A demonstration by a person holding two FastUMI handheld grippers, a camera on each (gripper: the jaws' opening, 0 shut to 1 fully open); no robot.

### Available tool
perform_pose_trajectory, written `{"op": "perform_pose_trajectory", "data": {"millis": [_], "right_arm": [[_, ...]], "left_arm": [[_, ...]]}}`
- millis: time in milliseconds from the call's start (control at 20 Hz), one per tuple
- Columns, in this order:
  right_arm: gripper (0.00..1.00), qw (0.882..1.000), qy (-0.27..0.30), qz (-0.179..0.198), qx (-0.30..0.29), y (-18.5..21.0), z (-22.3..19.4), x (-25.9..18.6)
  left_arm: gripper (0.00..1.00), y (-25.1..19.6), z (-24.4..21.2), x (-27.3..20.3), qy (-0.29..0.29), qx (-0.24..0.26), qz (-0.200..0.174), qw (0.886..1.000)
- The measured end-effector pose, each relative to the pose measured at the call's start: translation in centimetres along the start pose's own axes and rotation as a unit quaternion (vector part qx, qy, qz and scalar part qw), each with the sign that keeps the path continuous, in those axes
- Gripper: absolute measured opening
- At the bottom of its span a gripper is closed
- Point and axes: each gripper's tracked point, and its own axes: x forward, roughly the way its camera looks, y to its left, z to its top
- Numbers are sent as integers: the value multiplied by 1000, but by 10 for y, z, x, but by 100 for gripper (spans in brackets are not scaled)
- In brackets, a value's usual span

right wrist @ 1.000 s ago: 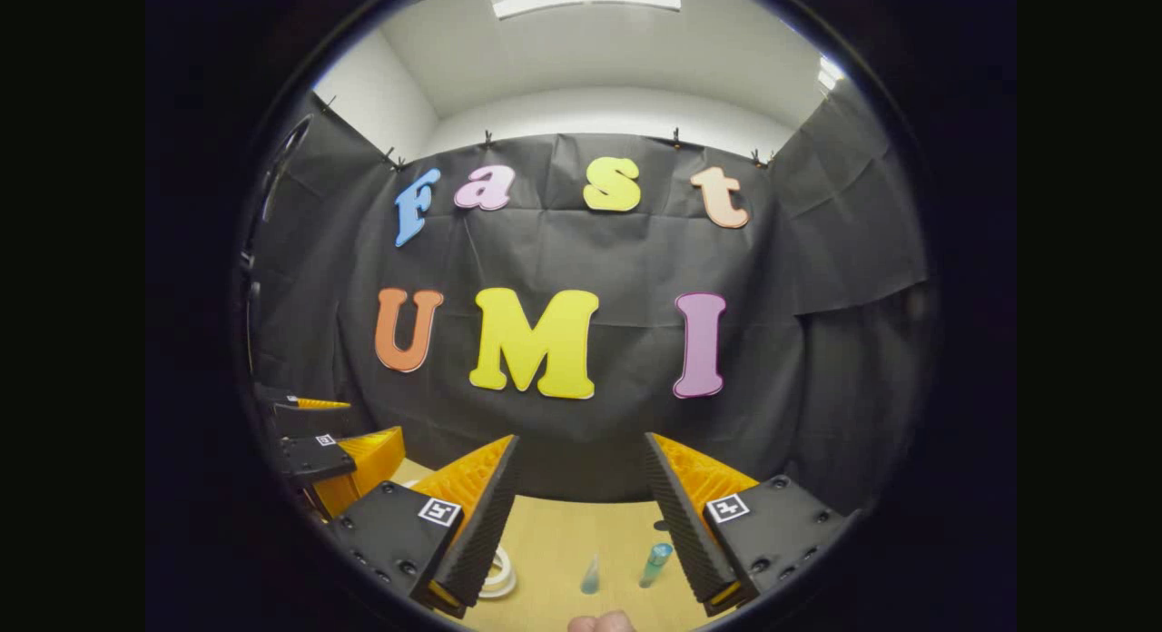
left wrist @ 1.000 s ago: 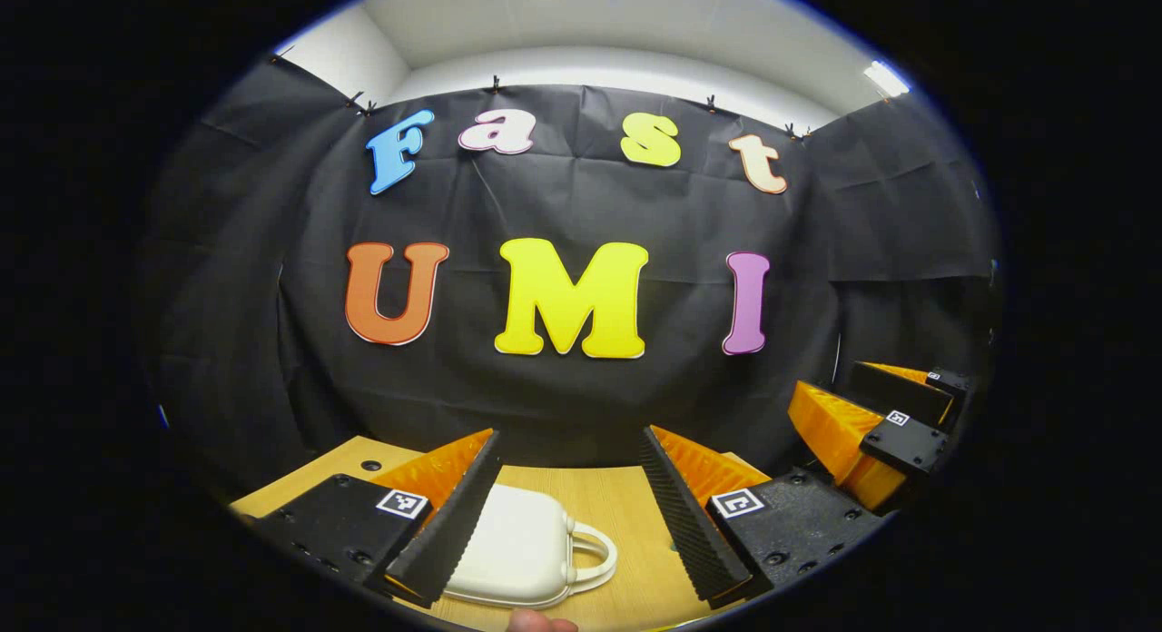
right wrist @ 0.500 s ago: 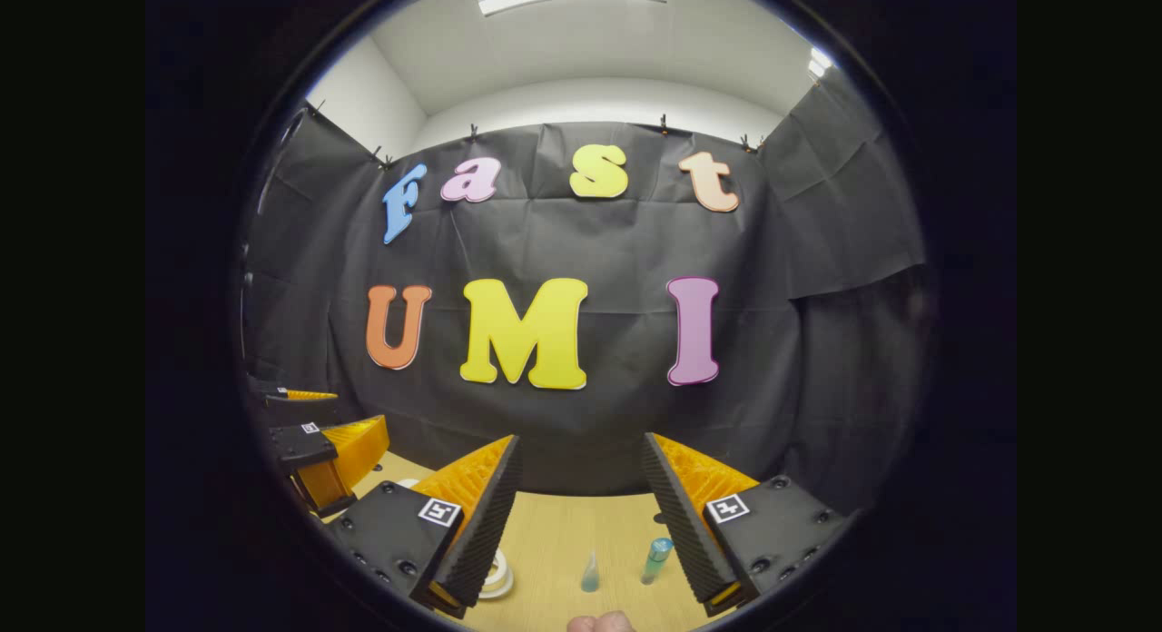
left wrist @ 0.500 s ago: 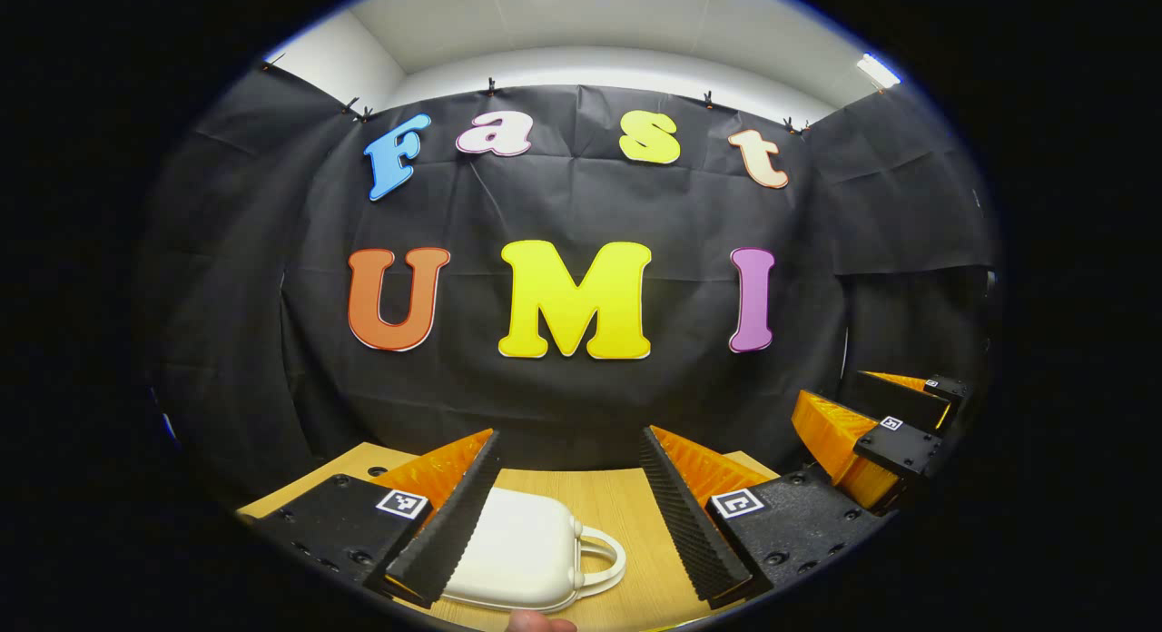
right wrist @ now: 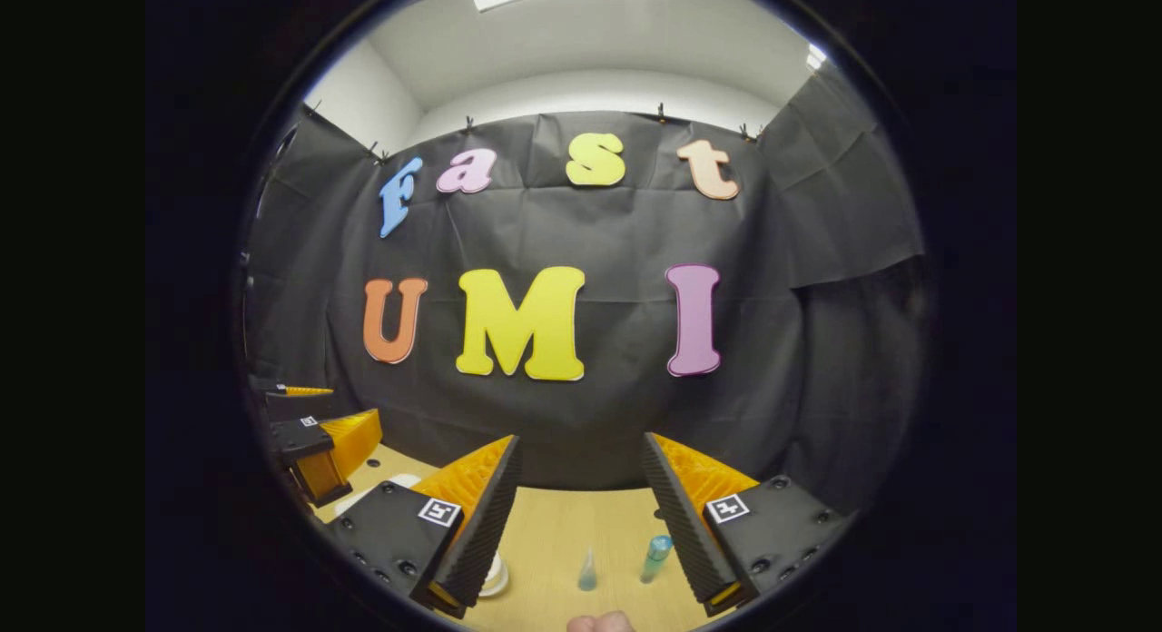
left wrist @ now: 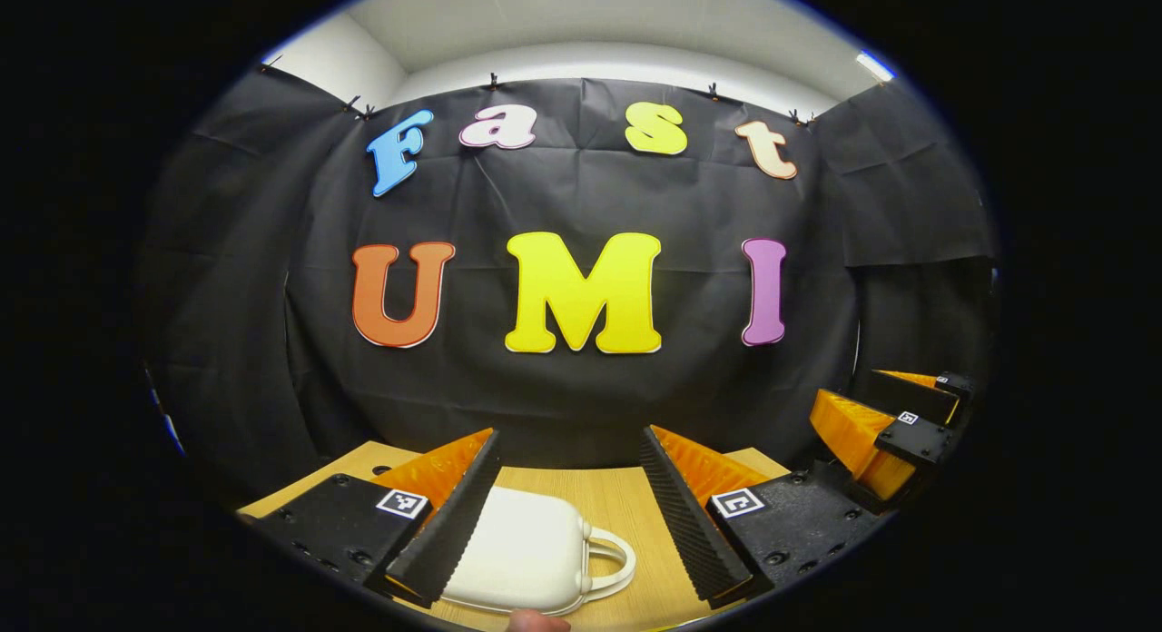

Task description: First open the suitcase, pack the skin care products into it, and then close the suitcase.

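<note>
Both grippers, left gripper and right gripper, were held with jaws apart, empty, above the worktop. The closed suitcase lay below the left gripper; its lid seam should be approached squarely, judged first.
</note>
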Motion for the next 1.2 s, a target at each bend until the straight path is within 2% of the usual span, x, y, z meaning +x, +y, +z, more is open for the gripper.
{"op": "perform_pose_trajectory", "data": {"millis": [300, 450, 600, 700, 900, 1050, 1200], "right_arm": [[79, 1000, 10, -10, -8, -21, -11, 2], [79, 999, 29, -20, -15, -38, -28, -1], [79, 998, 46, -38, -24, -61, -42, -4], [79, 997, 57, -47, -31, -76, -48, -6], [77, 995, 64, -69, -38, -100, -54, -11], [79, 993, 70, -83, -39, -116, -57, -17], [79, 992, 79, -97, -36, -134, -65, -22]], "left_arm": [[97, -14, -38, 7, 43, 25, -21, 999], [98, -18, -67, 16, 68, 71, -35, 995], [98, -22, -102, 25, 92, 132, -50, 986], [100, -31, -126, 32, 111, 193, -69, 973], [99, -44, -175, 37, 146, 312, -104, 933], [99, -45, -222, 36, 200, 364, -110, 903], [97, -43, -245, 41, 228, 407, -112, 878]]}}
